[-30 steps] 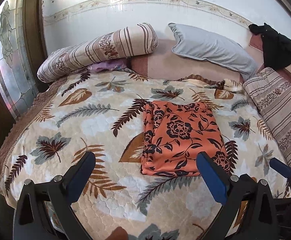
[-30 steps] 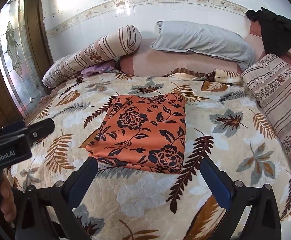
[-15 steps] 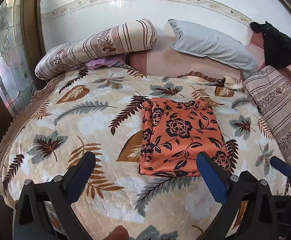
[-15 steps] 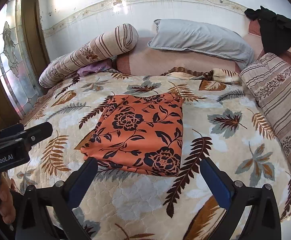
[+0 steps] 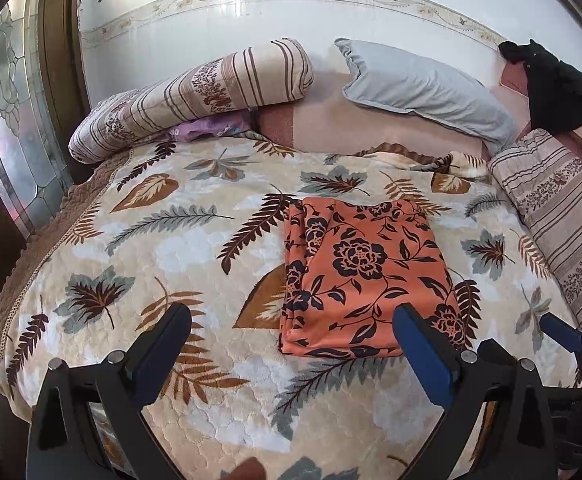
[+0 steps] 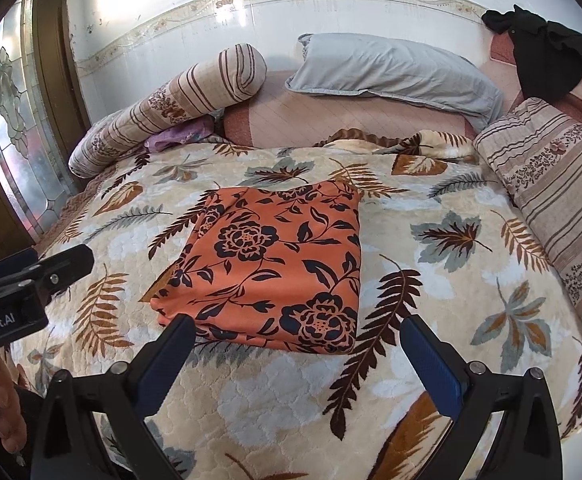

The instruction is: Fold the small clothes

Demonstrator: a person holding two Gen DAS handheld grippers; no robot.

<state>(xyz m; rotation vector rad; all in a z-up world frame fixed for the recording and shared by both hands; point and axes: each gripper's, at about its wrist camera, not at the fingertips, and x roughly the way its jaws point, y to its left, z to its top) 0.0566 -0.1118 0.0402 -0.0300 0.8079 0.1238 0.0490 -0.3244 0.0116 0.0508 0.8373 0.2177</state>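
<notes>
An orange cloth with black flowers [image 5: 363, 276] lies folded into a flat rectangle on the leaf-patterned bedspread [image 5: 171, 240]; it also shows in the right wrist view [image 6: 275, 264]. My left gripper [image 5: 291, 324] is open and empty, held above the bed's near edge, just short of the cloth's near edge. My right gripper [image 6: 297, 336] is open and empty, with its fingertips at the cloth's near edge. The left gripper's body [image 6: 19, 300] shows at the left of the right wrist view.
A striped bolster [image 5: 195, 92] and a grey pillow [image 5: 423, 84] lie at the headboard. A striped cushion [image 5: 563, 216] lines the right side. A black garment [image 5: 555, 84] hangs at the far right corner. A glass door [image 5: 7, 132] stands on the left.
Both grippers have moved slightly forward and down toward the bed. The cloth has not moved. Both stay open.
</notes>
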